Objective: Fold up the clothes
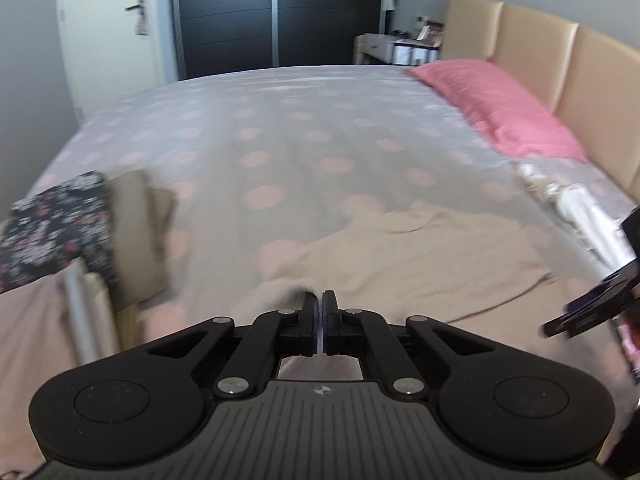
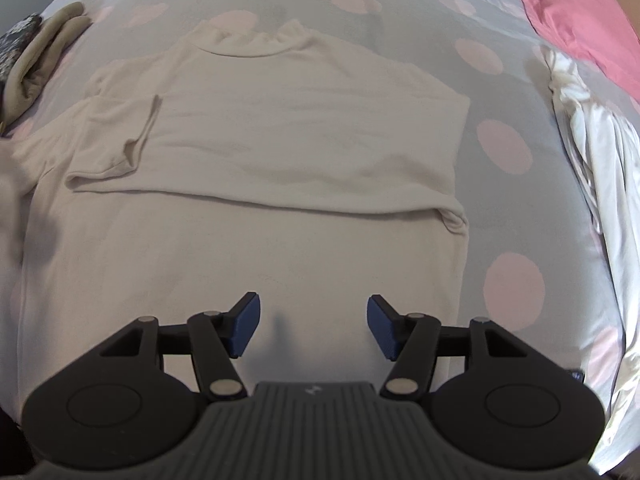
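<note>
A cream long-sleeved shirt (image 2: 280, 140) lies flat on the dotted bedspread (image 2: 508, 148), collar at the far end, with its right sleeve folded across the chest. My right gripper (image 2: 314, 320) hovers open over the shirt's lower part, and nothing sits between its blue pads. In the left wrist view the same shirt (image 1: 400, 256) spreads out ahead. My left gripper (image 1: 320, 300) is shut, with a bunched fold of the shirt's near left edge pinched at its tips and lifted slightly. The right gripper's black fingers (image 1: 588, 316) show at the right edge.
A dark floral garment (image 1: 52, 228) and folded beige clothes (image 1: 136, 220) are stacked at the left of the bed. A crumpled white garment (image 2: 600, 168) and a pink pillow (image 1: 500, 104) lie to the right, by the padded headboard (image 1: 560, 60). A dark wardrobe (image 1: 280, 16) stands beyond the bed.
</note>
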A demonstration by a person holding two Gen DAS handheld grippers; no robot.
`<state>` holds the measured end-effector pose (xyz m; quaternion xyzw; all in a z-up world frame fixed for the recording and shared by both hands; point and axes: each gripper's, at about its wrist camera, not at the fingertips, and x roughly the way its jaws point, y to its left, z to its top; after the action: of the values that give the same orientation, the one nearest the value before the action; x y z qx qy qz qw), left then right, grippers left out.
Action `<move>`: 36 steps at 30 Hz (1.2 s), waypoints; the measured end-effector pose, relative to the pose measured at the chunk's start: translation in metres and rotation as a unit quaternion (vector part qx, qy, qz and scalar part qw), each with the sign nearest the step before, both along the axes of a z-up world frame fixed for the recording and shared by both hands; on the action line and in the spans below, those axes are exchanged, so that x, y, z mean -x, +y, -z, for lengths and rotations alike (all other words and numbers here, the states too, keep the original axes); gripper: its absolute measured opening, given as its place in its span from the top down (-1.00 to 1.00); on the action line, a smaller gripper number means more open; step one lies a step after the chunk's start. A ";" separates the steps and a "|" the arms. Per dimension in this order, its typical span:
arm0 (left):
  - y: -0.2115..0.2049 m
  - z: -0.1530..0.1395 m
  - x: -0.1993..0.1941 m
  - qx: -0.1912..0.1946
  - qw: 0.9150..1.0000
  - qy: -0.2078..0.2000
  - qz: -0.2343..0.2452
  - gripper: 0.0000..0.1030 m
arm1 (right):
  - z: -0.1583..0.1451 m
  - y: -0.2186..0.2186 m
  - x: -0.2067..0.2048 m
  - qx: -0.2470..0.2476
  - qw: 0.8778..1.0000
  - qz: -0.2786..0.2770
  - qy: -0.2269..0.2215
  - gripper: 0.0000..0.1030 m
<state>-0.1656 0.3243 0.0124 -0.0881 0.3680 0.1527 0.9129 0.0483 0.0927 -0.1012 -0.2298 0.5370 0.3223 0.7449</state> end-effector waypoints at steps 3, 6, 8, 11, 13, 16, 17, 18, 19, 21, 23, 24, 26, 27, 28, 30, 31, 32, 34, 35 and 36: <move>-0.014 0.008 -0.029 0.010 1.000 0.003 0.027 1.00 | -0.005 -0.001 0.004 -0.010 1.000 -0.015 -0.006 -0.22; -0.025 0.024 -0.060 0.023 0.998 0.018 0.048 1.00 | -0.008 -0.003 0.002 -0.020 1.000 -0.017 -0.003 -0.21; -0.032 0.038 -0.079 0.030 0.997 0.032 0.064 1.00 | -0.009 -0.004 -0.001 -0.023 1.000 -0.014 -0.001 -0.21; -0.043 0.057 -0.104 0.037 0.994 0.052 0.085 1.00 | -0.009 -0.004 -0.006 -0.023 1.000 -0.007 0.000 -0.21; -0.051 0.066 -0.115 0.035 0.993 0.063 0.097 0.98 | -0.008 -0.004 -0.011 -0.020 1.000 -0.001 0.002 -0.21; -0.057 0.073 -0.126 0.031 0.991 0.072 0.105 0.86 | -0.005 -0.004 -0.017 -0.017 1.000 0.006 0.008 -0.21; -0.056 0.073 -0.126 0.033 0.992 0.070 0.103 0.73 | -0.005 -0.004 -0.017 -0.018 1.000 0.006 0.010 -0.21; -0.054 0.071 -0.125 0.036 0.992 0.067 0.100 0.65 | -0.004 -0.003 -0.017 -0.019 1.000 0.005 0.013 -0.21; -0.052 0.069 -0.122 0.036 0.992 0.064 0.098 0.64 | -0.004 -0.001 -0.016 -0.021 1.000 0.001 0.015 -0.21; -0.047 0.065 -0.116 0.030 0.993 0.060 0.095 0.59 | -0.004 0.004 -0.012 -0.023 1.000 -0.009 0.019 -0.21; -0.040 0.062 -0.105 0.013 0.994 0.060 0.088 0.45 | -0.003 0.009 -0.007 -0.022 0.999 -0.018 0.022 -0.21; -0.037 0.061 -0.100 0.004 0.995 0.062 0.084 0.28 | -0.002 0.012 -0.005 -0.021 0.999 -0.023 0.023 -0.21; -0.030 0.060 -0.086 -0.013 0.995 0.066 0.073 0.12 | -0.001 0.015 -0.001 -0.018 0.999 -0.029 0.026 -0.21; -0.027 0.061 -0.080 -0.020 0.995 0.070 0.068 0.12 | 0.000 0.016 0.000 -0.017 0.999 -0.032 0.027 -0.21; -0.022 0.063 -0.073 -0.025 0.995 0.076 0.061 0.12 | 0.001 0.017 0.002 -0.016 0.999 -0.034 0.027 -0.21; -0.013 0.073 -0.060 -0.024 0.994 0.096 0.041 0.12 | 0.003 0.019 0.005 -0.014 0.999 -0.038 0.029 -0.21; -0.008 0.080 -0.054 -0.021 0.994 0.106 0.027 0.12 | 0.004 0.020 0.006 -0.012 0.999 -0.040 0.029 -0.21; -0.002 0.088 -0.048 -0.014 0.993 0.116 0.010 0.12 | 0.005 0.020 0.007 -0.010 0.999 -0.042 0.030 -0.21; 0.009 0.105 -0.038 0.003 0.991 0.134 -0.027 0.12 | 0.007 0.019 0.009 -0.004 0.999 -0.045 0.030 -0.21; 0.014 0.113 -0.032 0.011 0.989 0.143 -0.046 0.12 | 0.009 0.019 0.010 -0.002 0.998 -0.047 0.030 -0.21; 0.018 0.121 -0.028 0.024 0.987 0.149 -0.060 0.12 | 0.010 0.019 0.011 0.001 0.998 -0.049 0.029 -0.21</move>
<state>-0.1374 0.3427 -0.1082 -0.1083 0.4975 0.2099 0.8347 0.0377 0.1122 -0.1115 -0.2468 0.5470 0.3644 0.7121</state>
